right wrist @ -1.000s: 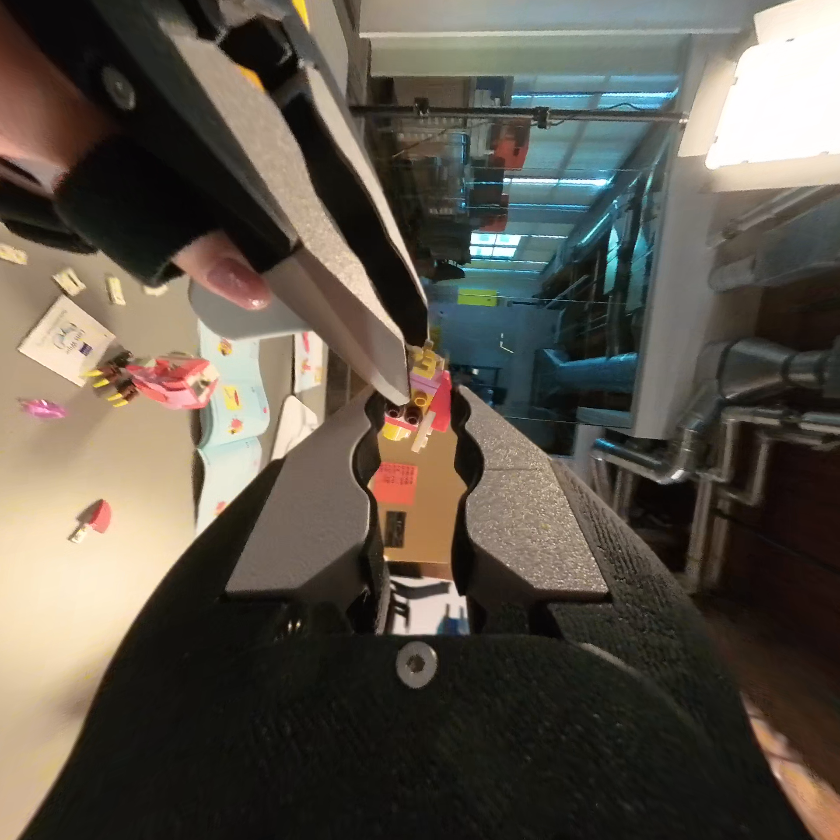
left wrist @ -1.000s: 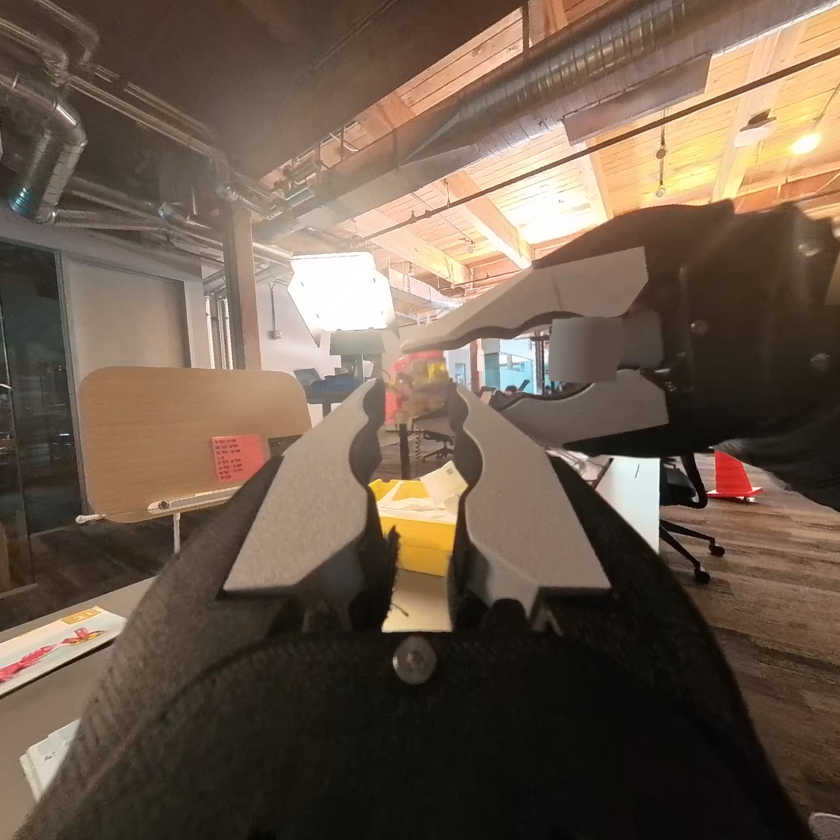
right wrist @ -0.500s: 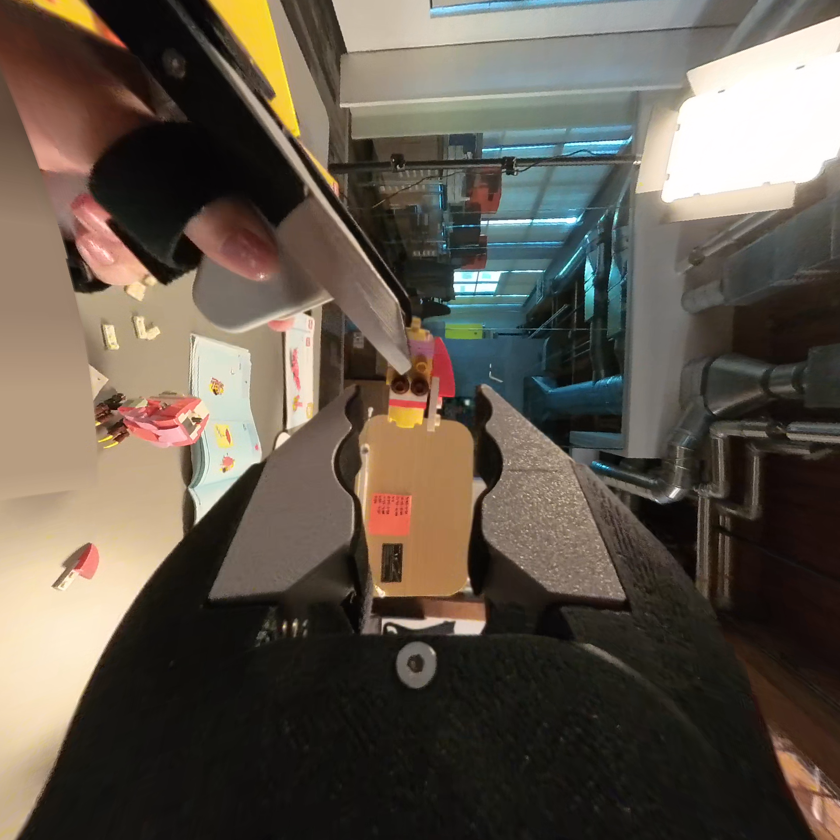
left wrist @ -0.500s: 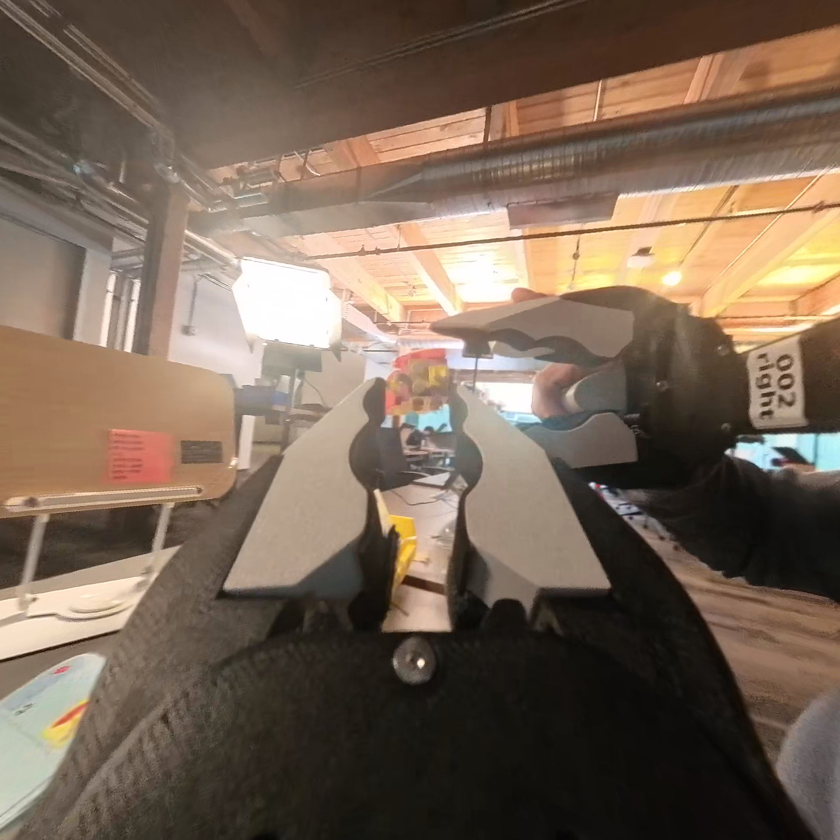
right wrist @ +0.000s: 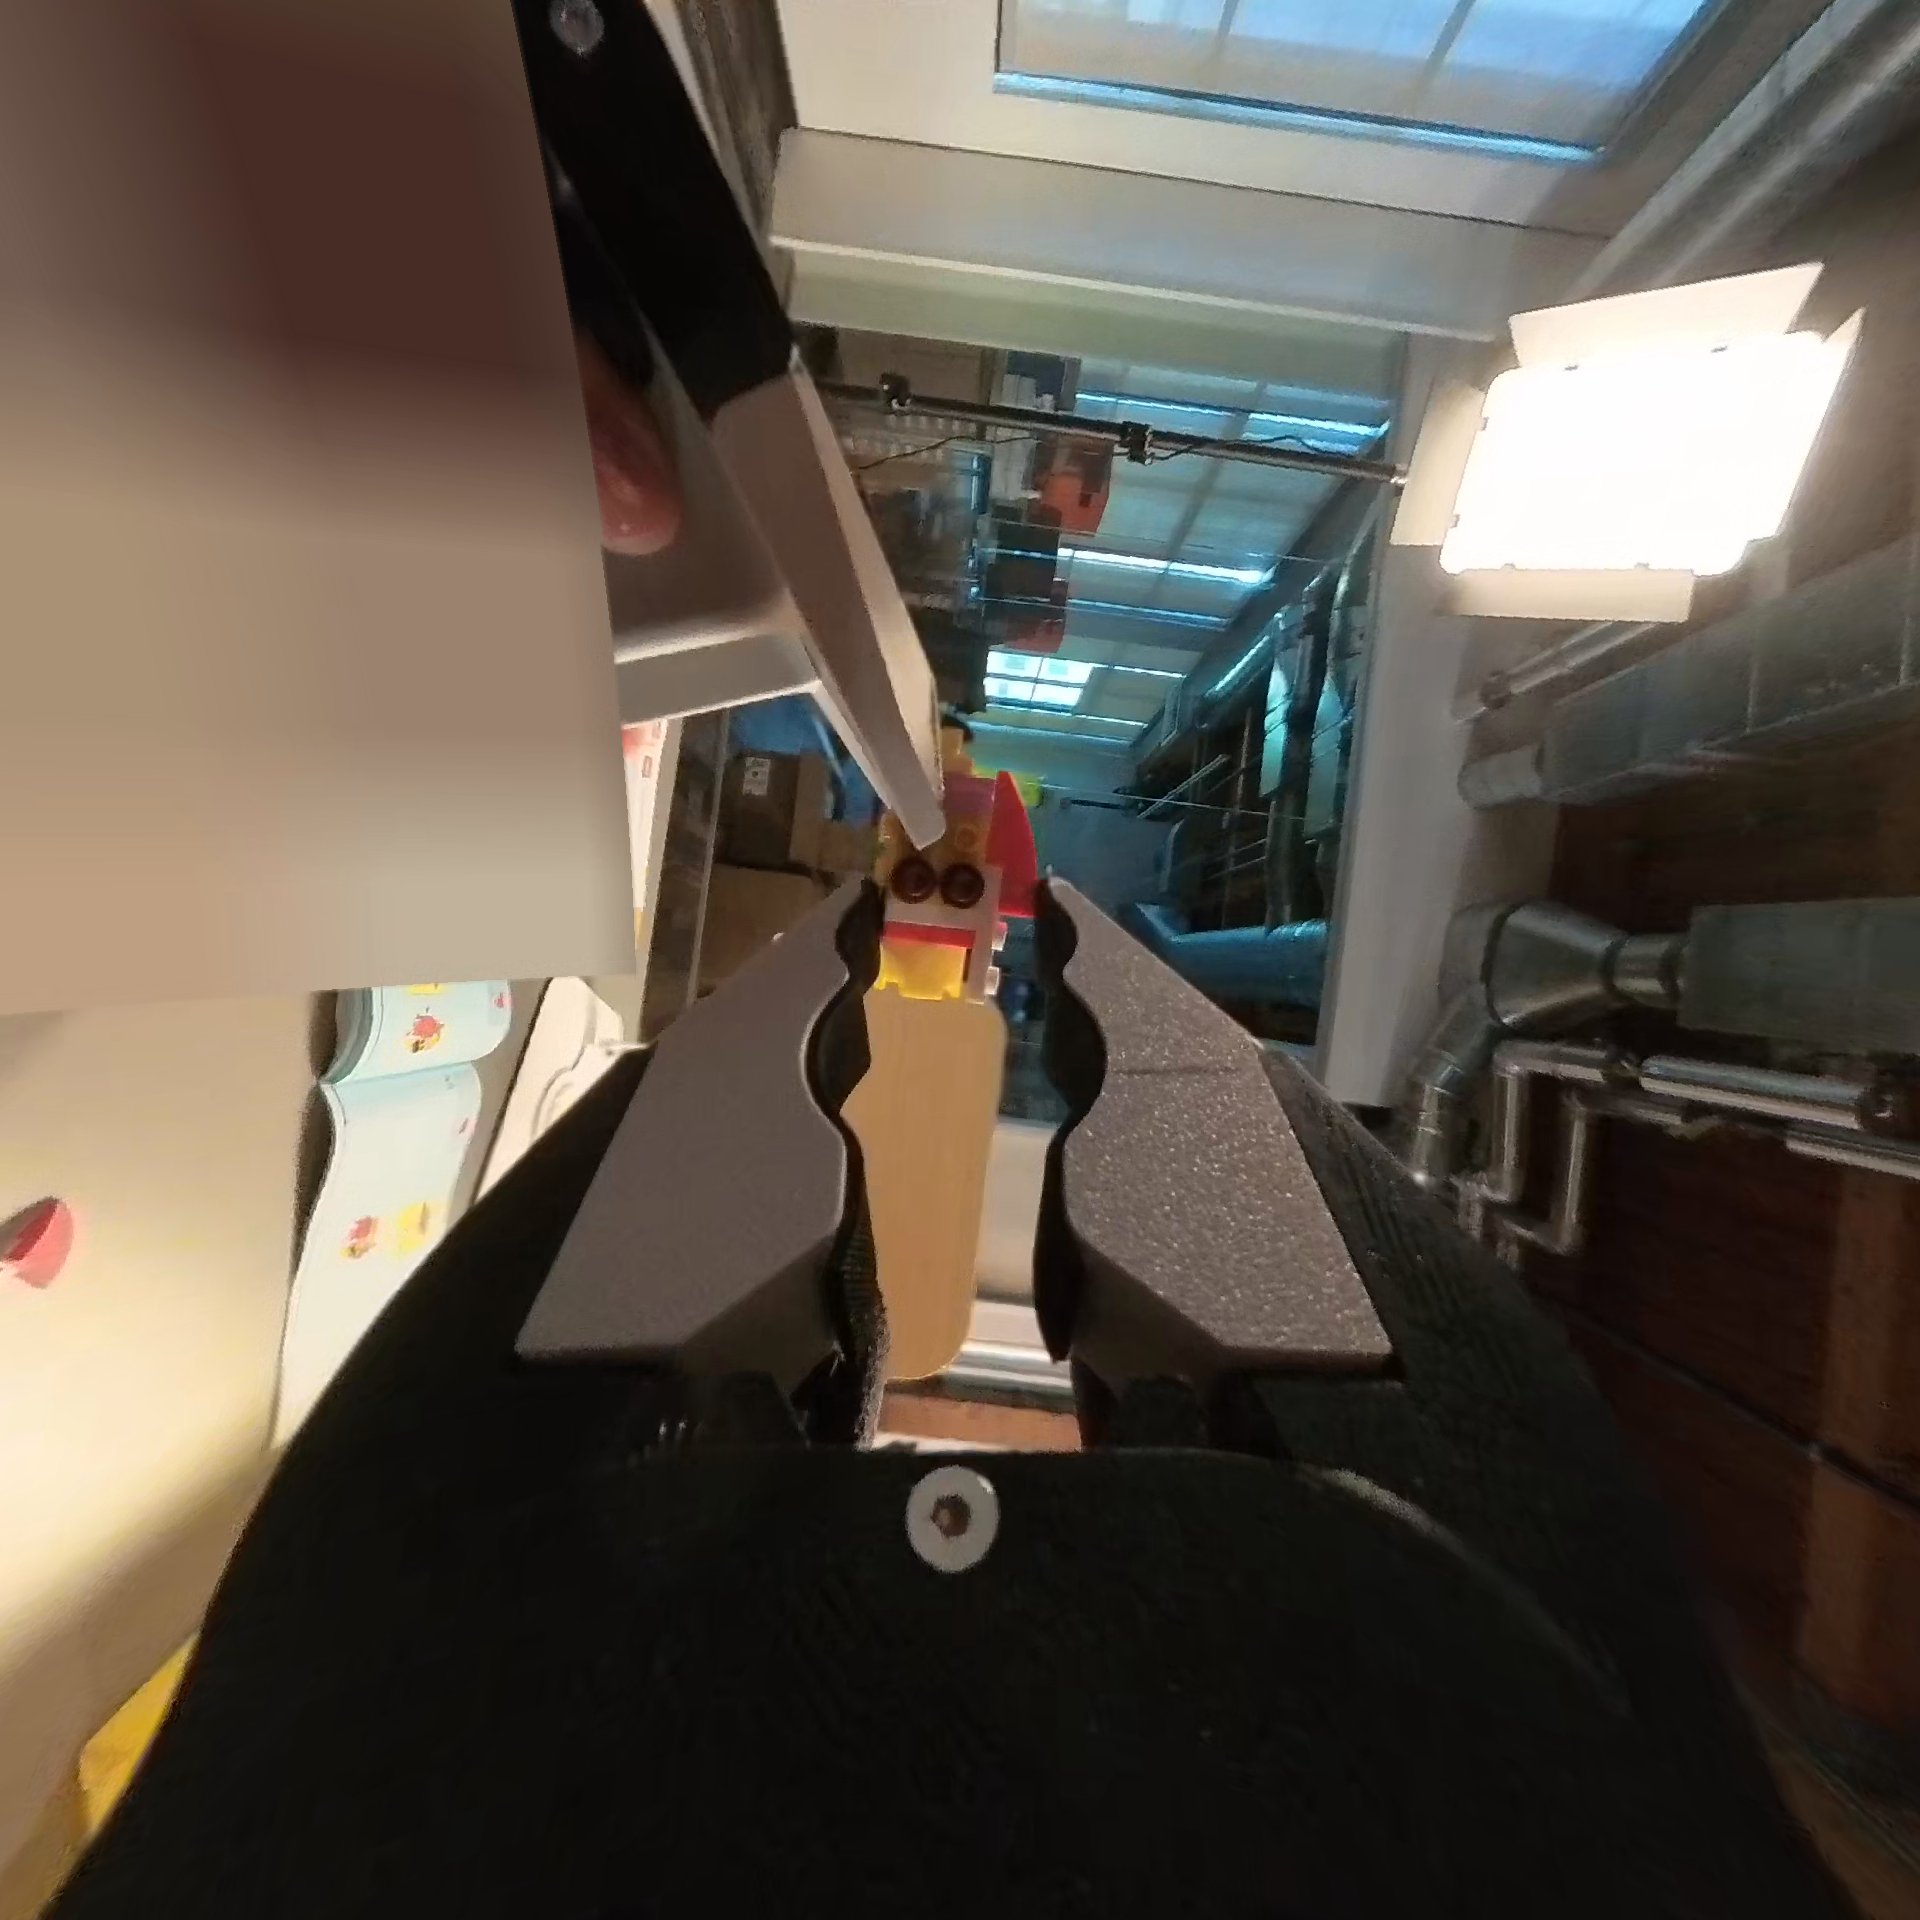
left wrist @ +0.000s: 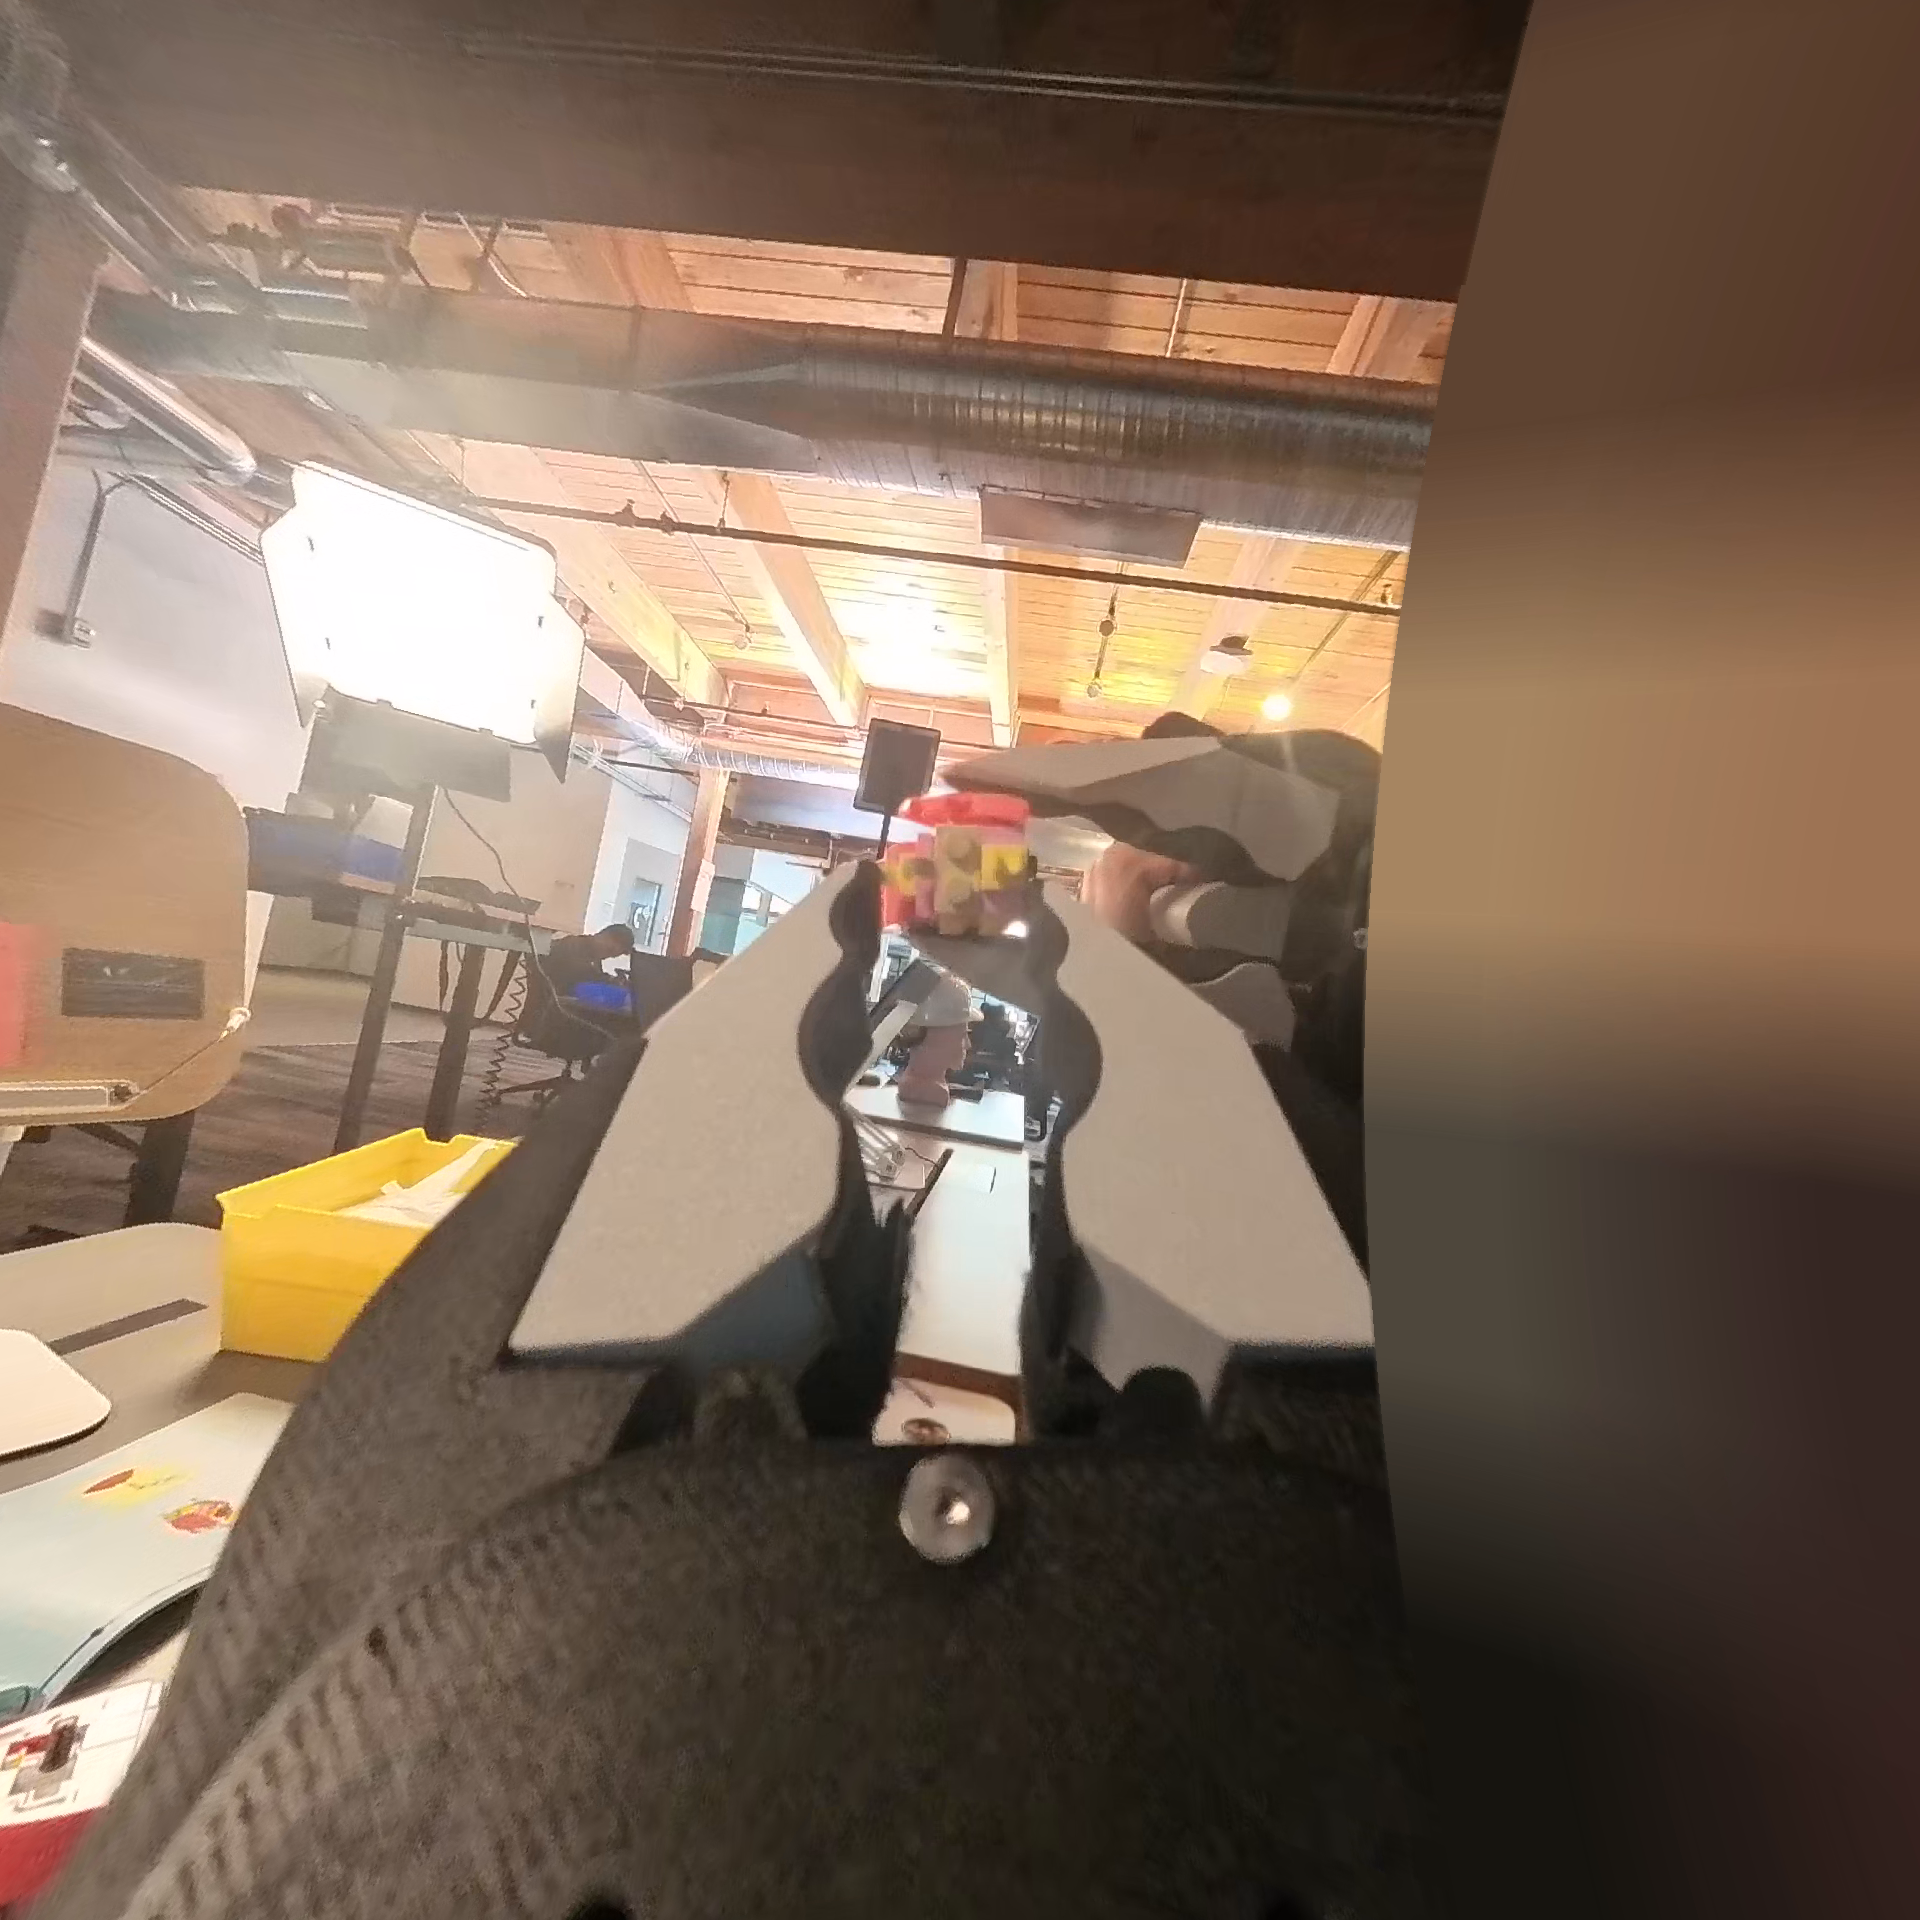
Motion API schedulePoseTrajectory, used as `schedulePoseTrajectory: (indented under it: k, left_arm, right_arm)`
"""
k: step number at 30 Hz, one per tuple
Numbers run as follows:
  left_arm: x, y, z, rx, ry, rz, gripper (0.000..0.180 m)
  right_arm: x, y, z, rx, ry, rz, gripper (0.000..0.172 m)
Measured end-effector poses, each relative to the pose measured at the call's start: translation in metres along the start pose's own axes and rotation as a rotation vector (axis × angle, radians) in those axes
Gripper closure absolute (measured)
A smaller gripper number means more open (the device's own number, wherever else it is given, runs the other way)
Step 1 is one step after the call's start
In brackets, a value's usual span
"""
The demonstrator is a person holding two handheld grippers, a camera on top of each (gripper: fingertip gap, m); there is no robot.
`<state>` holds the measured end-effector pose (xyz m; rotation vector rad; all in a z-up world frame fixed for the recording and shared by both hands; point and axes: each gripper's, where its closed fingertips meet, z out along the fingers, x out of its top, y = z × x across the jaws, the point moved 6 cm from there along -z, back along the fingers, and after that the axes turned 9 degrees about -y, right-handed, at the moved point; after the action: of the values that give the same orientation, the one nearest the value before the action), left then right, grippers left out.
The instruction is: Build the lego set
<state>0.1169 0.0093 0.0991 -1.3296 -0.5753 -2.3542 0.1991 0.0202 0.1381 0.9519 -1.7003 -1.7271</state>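
Note:
A small brick model of yellow, pink and red pieces sits at the tips of my left gripper, which is shut on it and holds it up in the air. In the left wrist view the right gripper's upper finger lies on the model's red top, and its lower finger reaches under the model. In the right wrist view the model fills the gap of my right gripper. Both pads are against it. One finger of the left gripper comes in from above and meets the model.
A yellow bin with white paper stands on the grey table at the left. A wooden panel and a bright lamp panel stand behind it. Open booklets and a loose red piece lie on the table. Left and right tips are no more than a few centimetres apart.
My right gripper stood wider open around the model half a second ago and has come together on it again. My left gripper has kept its hold. Both views have swung.

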Motion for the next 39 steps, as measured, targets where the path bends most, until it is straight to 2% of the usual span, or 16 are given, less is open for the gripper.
schedulePoseTrajectory:
  k: [6,11,19,26,31,39]
  left_arm:
    - [-0.004,0.0,0.003,0.006,-0.017,0.027,0.155]
    - [-0.009,0.0,0.006,0.024,-0.045,0.049,0.155]
    - [-0.009,0.0,0.008,0.099,-0.079,0.097,0.155]
    - [-0.008,0.002,0.009,0.079,-0.085,0.087,0.155]
    - [-0.006,0.008,0.009,0.064,-0.087,0.112,0.155]
    - [-0.006,0.01,0.011,0.075,-0.098,0.134,0.156]
  right_arm:
    - [-0.004,0.001,-0.001,0.132,-0.024,0.08,0.145]
    - [-0.009,-0.001,-0.003,0.171,-0.046,0.032,0.146]
    - [-0.013,-0.005,-0.001,0.145,-0.039,0.028,0.141]
    - [-0.008,-0.007,-0.001,0.069,-0.01,-0.001,0.131]
    - [-0.008,-0.006,0.001,0.031,-0.012,-0.03,0.142]
    - [-0.008,-0.004,-0.002,0.047,-0.016,-0.071,0.144]
